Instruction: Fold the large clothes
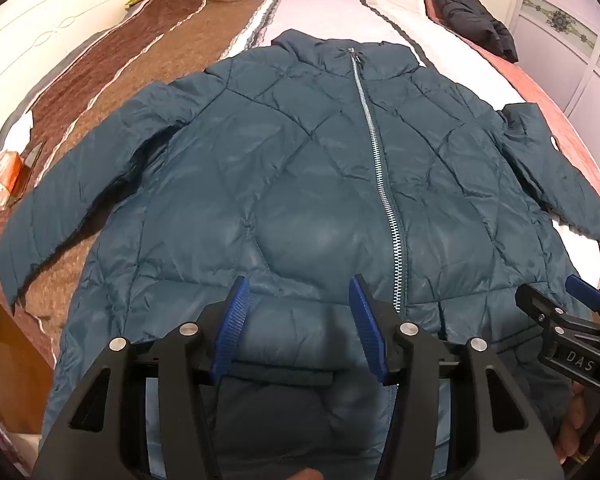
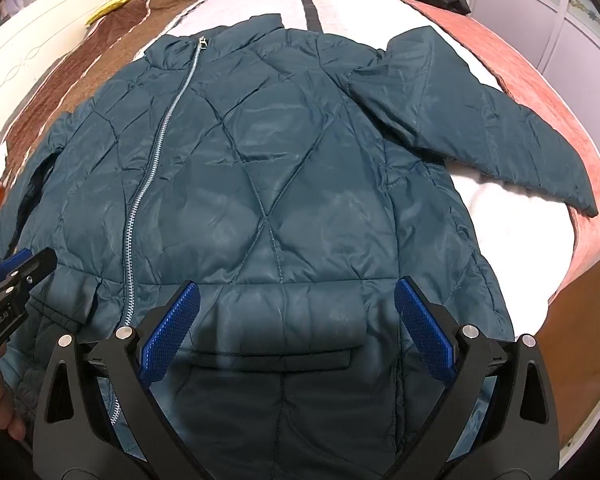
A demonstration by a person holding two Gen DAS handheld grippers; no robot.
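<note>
Your left gripper [image 1: 298,292] hangs over the jacket [image 1: 300,184] near its hem, fingers spread wide, nothing between them. The zip [image 1: 380,176] runs just outside the right-hand finger [image 1: 366,328] and away toward the collar. A pocket flap [image 1: 284,376] lies between the fingers, close to their base.

Your right gripper [image 2: 298,300] is also wide open and empty, over the other half of the hem. A pocket flap [image 2: 272,358] sits between its fingers; the zip lies outside the left-hand finger [image 2: 172,328].

The jacket lies flat, front up, zipped, sleeves out to both sides, on the bed [image 1: 320,4]. A black garment [image 1: 472,16] lies well beyond the collar. An orange box [image 1: 8,176] sits past the left sleeve.
</note>
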